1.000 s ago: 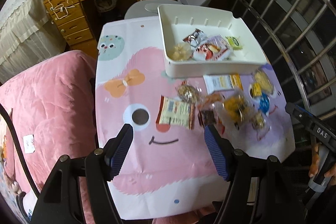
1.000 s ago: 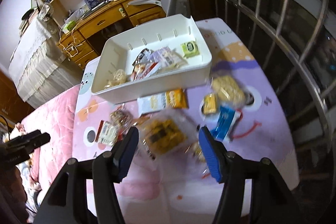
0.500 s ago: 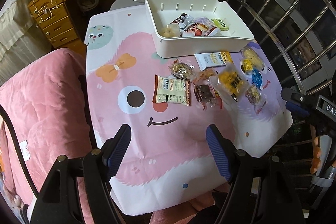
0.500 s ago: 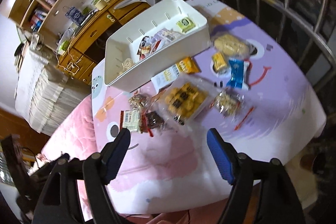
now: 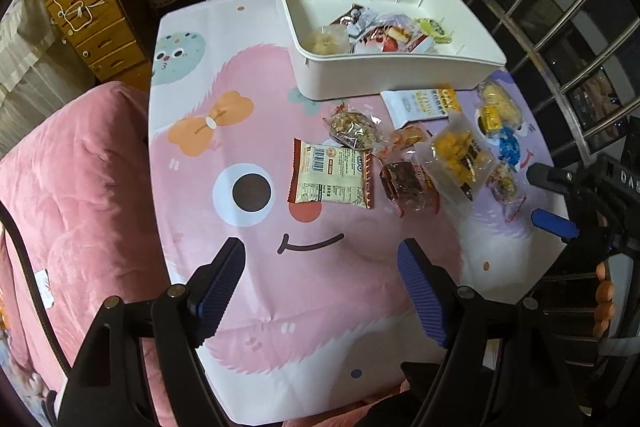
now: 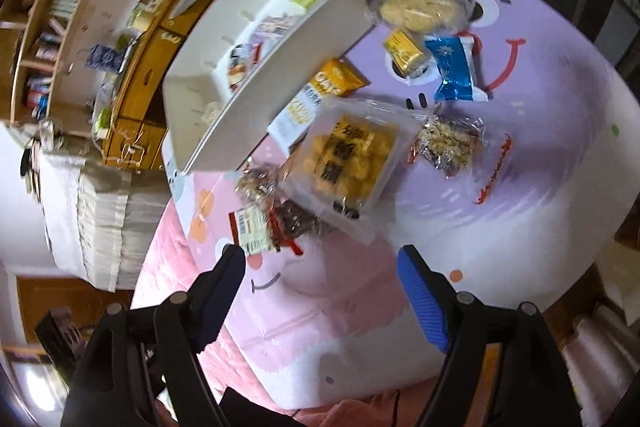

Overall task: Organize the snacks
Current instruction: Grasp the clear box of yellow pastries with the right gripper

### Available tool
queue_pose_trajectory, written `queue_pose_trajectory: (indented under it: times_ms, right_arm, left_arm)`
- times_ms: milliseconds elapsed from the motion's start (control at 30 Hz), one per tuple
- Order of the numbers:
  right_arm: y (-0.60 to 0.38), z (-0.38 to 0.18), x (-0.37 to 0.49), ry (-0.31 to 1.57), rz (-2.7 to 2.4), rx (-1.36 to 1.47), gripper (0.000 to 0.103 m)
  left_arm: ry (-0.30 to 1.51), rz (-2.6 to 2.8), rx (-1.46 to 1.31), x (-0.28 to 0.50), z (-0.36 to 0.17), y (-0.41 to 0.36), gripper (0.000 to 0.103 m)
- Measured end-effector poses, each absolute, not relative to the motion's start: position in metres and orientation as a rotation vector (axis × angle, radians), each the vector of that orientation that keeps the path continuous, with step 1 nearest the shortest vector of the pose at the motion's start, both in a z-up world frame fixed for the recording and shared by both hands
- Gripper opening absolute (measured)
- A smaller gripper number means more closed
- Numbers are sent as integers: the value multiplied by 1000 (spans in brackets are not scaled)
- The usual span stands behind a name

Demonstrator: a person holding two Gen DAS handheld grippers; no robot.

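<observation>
Both grippers, left (image 5: pixel 320 287) and right (image 6: pixel 320 291), have pulled back from the bin (image 5: pixel 316 75), wide open, empty; crowded packets (image 5: pixel 460 157) beside it invite double grabs.

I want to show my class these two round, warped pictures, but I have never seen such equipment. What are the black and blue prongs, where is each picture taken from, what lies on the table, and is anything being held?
No robot here: a person holds a hand-operated claw in each hand, each carrying a wide-angle camera looking along its two fingers. One picture comes from the left claw, the other from the right claw; the right one also shows at the left view's edge.

On the cartoon tablecloth stands a white tray with a few snacks inside. Beside it lie loose packets, among them a yellow snack bag and a blue wrapper.

Both claws are open, above the table, holding nothing.
</observation>
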State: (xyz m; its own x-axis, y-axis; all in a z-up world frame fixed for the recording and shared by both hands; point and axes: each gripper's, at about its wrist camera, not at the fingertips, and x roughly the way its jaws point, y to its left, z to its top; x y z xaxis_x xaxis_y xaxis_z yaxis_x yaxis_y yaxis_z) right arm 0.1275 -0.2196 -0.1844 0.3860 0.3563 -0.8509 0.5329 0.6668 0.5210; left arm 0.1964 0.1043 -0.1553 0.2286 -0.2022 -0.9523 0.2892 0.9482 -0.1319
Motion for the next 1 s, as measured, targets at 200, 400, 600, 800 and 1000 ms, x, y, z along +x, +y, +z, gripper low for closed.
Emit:
queue_pose_trajectory:
  times_ms: [200,400,600,800,1000]
  right_arm:
    - [-242,-222,150,1274,-192,1099,79]
    - [-252,-251,169,1339,-268,1179,85]
    - [-251,-264,191,1384,-287,1166,89]
    - [-244,-268,215,1420,-314,1094,91]
    - [-233,-271,225,1440,-376,1047,92]
  left_arm:
    - [1362,-329,102,218,-181,88,77]
    - [1419,-310,114,236,-210,77,77]
    - [1462,-303,104,248,-239,72,77]
    - [1483,-289,116,260,-260,69,77]
    - [1485,-292,130,272,-272,66,77]
